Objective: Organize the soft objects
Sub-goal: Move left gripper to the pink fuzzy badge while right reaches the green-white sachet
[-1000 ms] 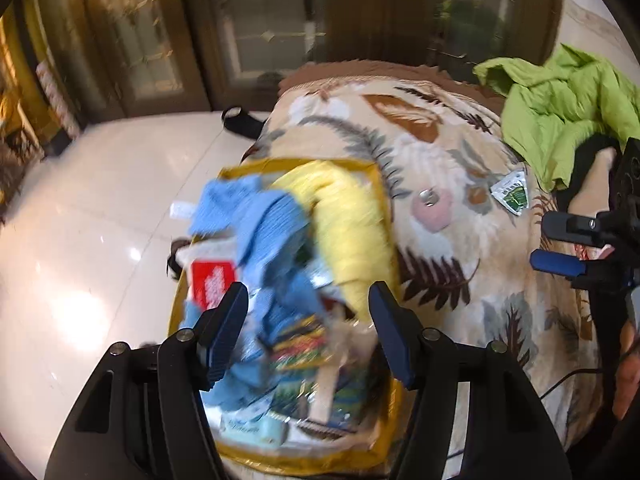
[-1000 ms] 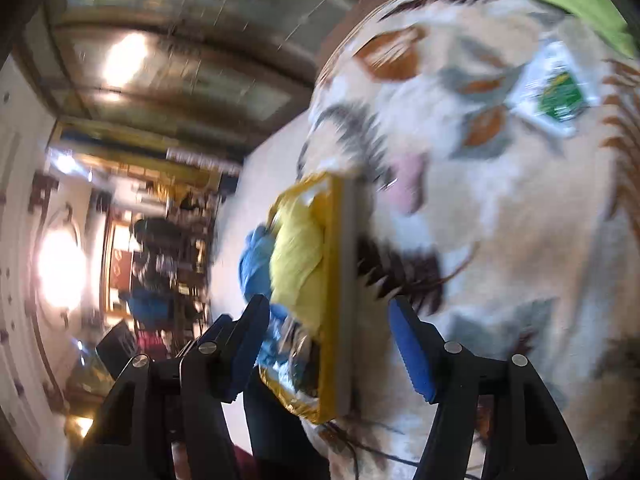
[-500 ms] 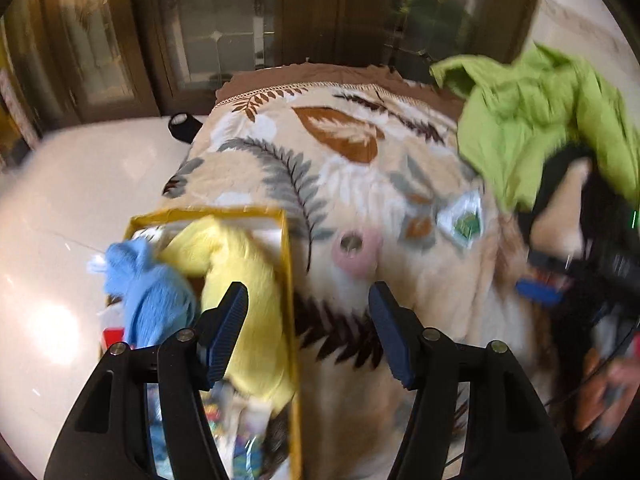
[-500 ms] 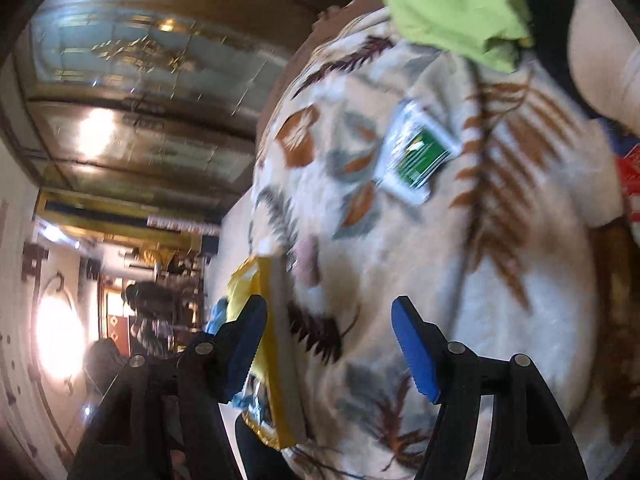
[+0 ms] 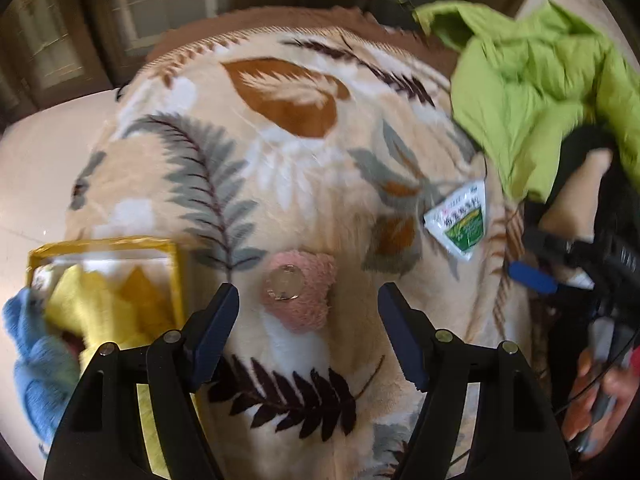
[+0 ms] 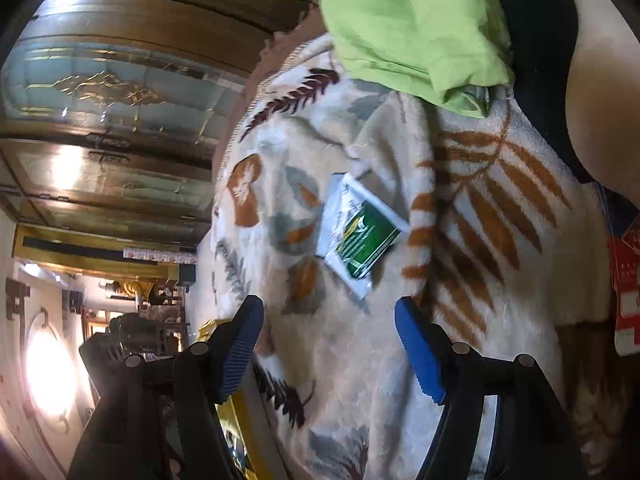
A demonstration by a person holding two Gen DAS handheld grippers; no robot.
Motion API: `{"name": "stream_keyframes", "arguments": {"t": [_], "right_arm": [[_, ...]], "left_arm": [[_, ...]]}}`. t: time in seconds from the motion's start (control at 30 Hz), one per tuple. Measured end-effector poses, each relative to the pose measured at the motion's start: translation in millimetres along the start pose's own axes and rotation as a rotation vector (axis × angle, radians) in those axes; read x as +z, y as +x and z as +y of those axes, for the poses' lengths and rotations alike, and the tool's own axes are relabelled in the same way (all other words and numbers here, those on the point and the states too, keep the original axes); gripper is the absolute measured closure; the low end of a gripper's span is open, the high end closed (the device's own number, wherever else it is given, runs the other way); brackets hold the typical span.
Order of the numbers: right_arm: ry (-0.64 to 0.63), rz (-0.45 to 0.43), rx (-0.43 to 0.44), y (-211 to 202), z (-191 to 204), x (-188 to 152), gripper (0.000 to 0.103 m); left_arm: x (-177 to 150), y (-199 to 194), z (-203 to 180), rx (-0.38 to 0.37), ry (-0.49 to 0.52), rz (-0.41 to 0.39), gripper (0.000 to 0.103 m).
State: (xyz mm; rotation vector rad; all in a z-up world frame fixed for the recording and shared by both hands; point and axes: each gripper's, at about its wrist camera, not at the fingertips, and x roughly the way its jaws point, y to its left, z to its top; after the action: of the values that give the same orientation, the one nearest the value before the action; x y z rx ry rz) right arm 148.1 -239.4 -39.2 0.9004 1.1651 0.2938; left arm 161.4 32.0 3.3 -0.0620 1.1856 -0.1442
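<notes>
Right now my left gripper hangs over the leaf-patterned blanket with its fingers spread wide and nothing between them. Just ahead of the gap, a little nearer the left finger, lies a small pink fuzzy pad with a round clear disc on top, flat on the blanket. Beyond the right fingertip and further out sits a white-and-green sachet, also flat on the blanket. Off past the left finger I see the yellow-rimmed box holding a yellow cloth, with a blue cloth spilling over its outer edge. Far ahead of the right finger a bright green garment is heaped at the blanket's edge.

My right gripper is likewise wide open and holds nothing. Through its own camera the sachet lies ahead of the gap, roughly centred between the fingers and clear of both pads. The green garment fills the space far ahead, resting on the blanket. A sliver of the yellow box shows behind the left finger. From the left camera, the right gripper appears beyond my right finger, blurred, with a hand below it.
</notes>
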Motion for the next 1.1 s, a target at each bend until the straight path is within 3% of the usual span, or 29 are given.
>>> {"name": "stream_keyframes", "arguments": {"t": [0.2, 0.53, 0.67, 0.8, 0.9, 1.0, 1.1], "right_arm": [[0.045, -0.013, -0.025, 12, -12, 15, 0.031], [0.087, 0.035, 0.020, 31, -4, 24, 0.030], [0.160, 0.076, 0.144, 33, 5, 23, 0.025], [0.169, 0.076, -0.001, 42, 8, 28, 0.021], [0.201, 0.054, -0.053, 49, -2, 31, 0.021], [0.222, 0.047, -0.081, 57, -6, 37, 0.021], [0.174, 0.023, -0.124, 63, 8, 45, 0.021]], "left_arm": [[0, 21, -15, 0.045, 0.118, 0.006, 0.031], [2, 49, -9, 0.038, 0.148, 0.077, 0.031], [4, 56, -7, 0.041, 0.157, 0.087, 0.030], [7, 53, -5, 0.022, 0.141, 0.072, 0.030], [11, 48, 1, 0.033, 0.124, 0.051, 0.030], [13, 54, 4, 0.027, 0.126, 0.081, 0.030], [9, 57, -2, 0.046, 0.165, 0.086, 0.029]]}}
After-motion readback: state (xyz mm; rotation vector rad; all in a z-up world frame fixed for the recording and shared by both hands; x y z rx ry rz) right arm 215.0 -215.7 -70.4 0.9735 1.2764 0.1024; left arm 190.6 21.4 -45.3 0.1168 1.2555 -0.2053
